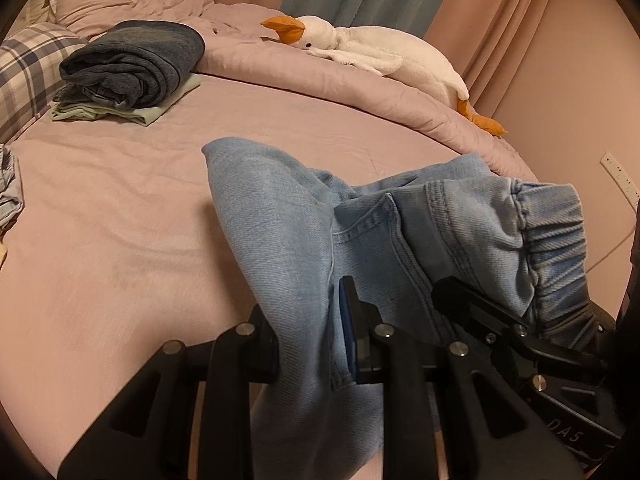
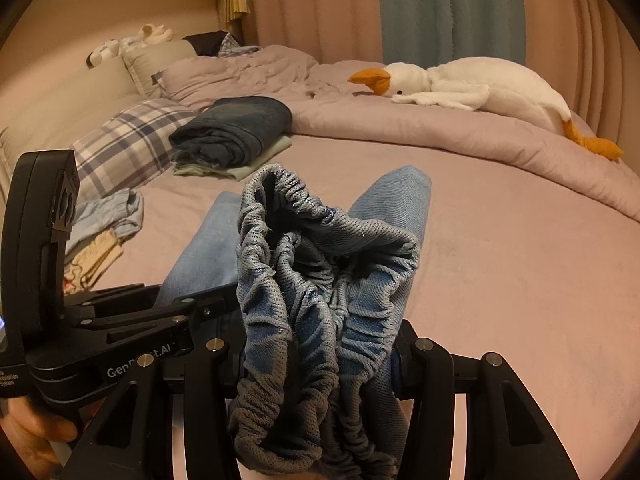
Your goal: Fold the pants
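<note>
Light blue denim pants (image 1: pixel 280 216) with an elastic waistband lie partly on the pink bed and partly lifted. My left gripper (image 1: pixel 310 340) is shut on the denim near a seam. My right gripper (image 2: pixel 320 356) is shut on the bunched elastic waistband (image 2: pixel 316 264). The right gripper also shows in the left wrist view (image 1: pixel 500 320) at the lower right, and the left gripper shows in the right wrist view (image 2: pixel 160 316) at the left. The two grippers sit close together over the near edge of the bed.
A folded dark blue garment on a green one (image 1: pixel 132 64) lies at the far left by a plaid pillow (image 1: pixel 28 72). A white plush goose (image 1: pixel 380 52) rests on the rolled duvet. Loose clothes (image 2: pixel 104 220) lie at the left. Curtains hang behind.
</note>
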The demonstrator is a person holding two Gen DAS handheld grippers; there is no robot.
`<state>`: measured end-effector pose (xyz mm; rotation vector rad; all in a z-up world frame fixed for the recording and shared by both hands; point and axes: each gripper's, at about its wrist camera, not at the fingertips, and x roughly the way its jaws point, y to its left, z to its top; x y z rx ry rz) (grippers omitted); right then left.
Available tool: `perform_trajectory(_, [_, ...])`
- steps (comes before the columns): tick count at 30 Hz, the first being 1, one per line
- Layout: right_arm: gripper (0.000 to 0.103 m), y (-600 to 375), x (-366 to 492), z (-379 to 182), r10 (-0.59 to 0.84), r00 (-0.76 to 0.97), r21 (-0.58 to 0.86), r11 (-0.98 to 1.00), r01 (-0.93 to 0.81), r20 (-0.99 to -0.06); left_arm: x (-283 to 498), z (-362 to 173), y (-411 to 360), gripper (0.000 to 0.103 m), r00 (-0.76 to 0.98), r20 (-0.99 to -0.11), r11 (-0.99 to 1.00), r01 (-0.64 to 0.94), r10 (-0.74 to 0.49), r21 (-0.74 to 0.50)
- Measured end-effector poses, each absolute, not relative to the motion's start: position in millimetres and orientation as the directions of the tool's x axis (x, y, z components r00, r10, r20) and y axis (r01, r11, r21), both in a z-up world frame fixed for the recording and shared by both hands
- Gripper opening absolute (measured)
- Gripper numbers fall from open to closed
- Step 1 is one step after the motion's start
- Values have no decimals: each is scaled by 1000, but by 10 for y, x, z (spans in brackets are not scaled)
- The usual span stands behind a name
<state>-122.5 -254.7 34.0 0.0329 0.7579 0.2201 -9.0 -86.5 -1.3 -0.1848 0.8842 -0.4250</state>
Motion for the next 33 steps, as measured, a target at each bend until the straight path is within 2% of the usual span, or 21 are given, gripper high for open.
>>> perform_trajectory(33, [51,-2767,-716,224,194,712,154,981,-121,-675,580,-127,-1198,21,539,-734,907,318,-412,-276])
